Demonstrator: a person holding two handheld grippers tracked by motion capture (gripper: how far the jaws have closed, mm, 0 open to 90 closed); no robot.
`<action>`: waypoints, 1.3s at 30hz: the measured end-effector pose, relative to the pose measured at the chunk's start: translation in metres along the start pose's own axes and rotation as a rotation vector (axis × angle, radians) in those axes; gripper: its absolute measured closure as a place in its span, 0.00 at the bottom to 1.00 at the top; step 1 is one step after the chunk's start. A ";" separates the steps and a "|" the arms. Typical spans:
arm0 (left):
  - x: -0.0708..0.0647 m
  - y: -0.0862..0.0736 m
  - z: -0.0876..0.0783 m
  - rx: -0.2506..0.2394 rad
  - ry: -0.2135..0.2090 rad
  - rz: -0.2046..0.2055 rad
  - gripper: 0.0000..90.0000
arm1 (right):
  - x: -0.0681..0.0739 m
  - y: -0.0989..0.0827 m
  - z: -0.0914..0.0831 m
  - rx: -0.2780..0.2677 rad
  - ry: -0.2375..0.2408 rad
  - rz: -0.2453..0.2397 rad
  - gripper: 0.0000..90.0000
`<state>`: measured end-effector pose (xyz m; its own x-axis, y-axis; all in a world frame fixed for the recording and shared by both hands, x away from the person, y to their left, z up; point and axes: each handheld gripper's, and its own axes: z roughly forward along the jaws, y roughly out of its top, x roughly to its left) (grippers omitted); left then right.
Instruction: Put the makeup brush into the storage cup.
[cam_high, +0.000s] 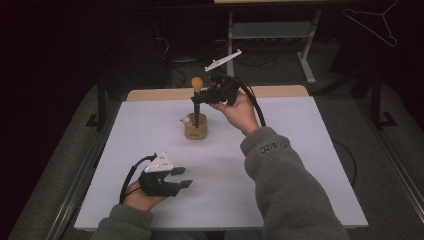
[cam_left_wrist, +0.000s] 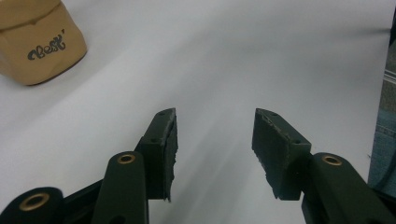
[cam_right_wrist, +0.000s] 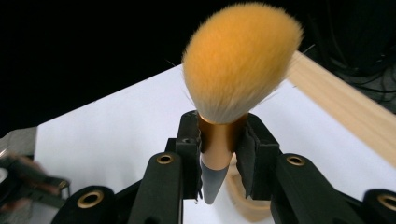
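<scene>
My left claw (cam_high: 181, 177) sits nearest, low over the white worktop (cam_high: 300, 150) at the near-left, jaws apart, nothing between them. My right claw (cam_high: 201, 96) is up over the far middle, clamped on a makeup brush (cam_right_wrist: 233, 93) at its copper ferrule, orange bristles up, grey handle pointing down. Brush is upright, handle end going into the tan holder cup (cam_high: 195, 128). A small pale figure clings to the cup's left rim. Left gripper view: cup (cam_left_wrist: 37, 42) at top left, dark script on its side, well apart from my left claw.
</scene>
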<state>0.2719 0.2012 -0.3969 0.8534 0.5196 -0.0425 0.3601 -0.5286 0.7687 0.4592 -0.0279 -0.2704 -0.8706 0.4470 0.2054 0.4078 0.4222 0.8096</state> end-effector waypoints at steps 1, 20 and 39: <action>0.000 0.000 0.000 -0.001 0.000 0.000 0.55 | -0.003 0.002 0.000 -0.009 -0.006 0.008 0.79; 0.001 0.001 -0.002 -0.005 -0.001 0.001 0.54 | -0.034 0.001 0.018 -0.040 -0.101 0.102 0.79; 0.001 0.000 -0.001 -0.014 -0.007 -0.002 0.53 | -0.038 -0.012 0.034 -0.025 -0.117 0.143 0.78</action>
<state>0.2724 0.2022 -0.3958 0.8554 0.5157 -0.0484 0.3565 -0.5183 0.7773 0.4970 -0.0226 -0.3065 -0.7656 0.5905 0.2552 0.5168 0.3285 0.7905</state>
